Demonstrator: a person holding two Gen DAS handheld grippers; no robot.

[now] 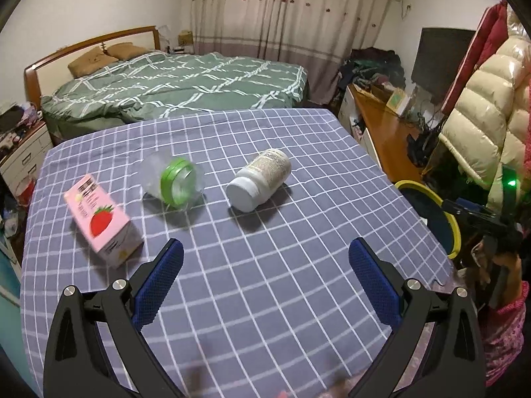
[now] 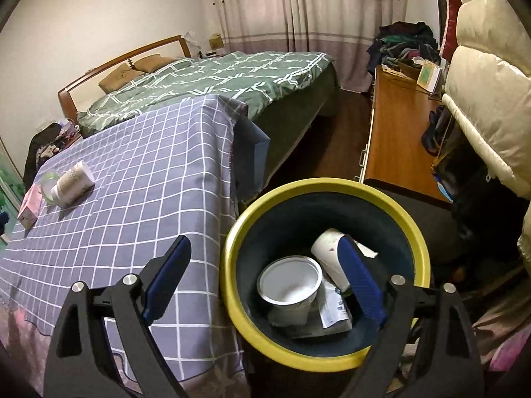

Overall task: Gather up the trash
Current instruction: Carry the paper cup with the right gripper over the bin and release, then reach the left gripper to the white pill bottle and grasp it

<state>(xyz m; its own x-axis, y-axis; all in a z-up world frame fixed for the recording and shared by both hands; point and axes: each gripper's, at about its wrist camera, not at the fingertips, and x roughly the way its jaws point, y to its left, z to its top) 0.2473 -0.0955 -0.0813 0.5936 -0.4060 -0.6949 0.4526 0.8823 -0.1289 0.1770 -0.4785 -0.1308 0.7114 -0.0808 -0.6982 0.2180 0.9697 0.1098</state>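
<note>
Hovering my right gripper [image 2: 265,258], jaws spread and empty, over the yellow-rimmed bin [image 2: 232,298], while my left gripper [image 1: 265,252], also spread, faces the white bottle [image 1: 260,179].

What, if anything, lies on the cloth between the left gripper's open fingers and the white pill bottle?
Nothing visible. Only bare checked tablecloth separates the open left gripper from the white pill bottle; the clear jar and pink carton lie off left.

Print on pink carton [image 1: 103,220], white bottle [image 1: 262,179]: blurred, unreadable.
</note>
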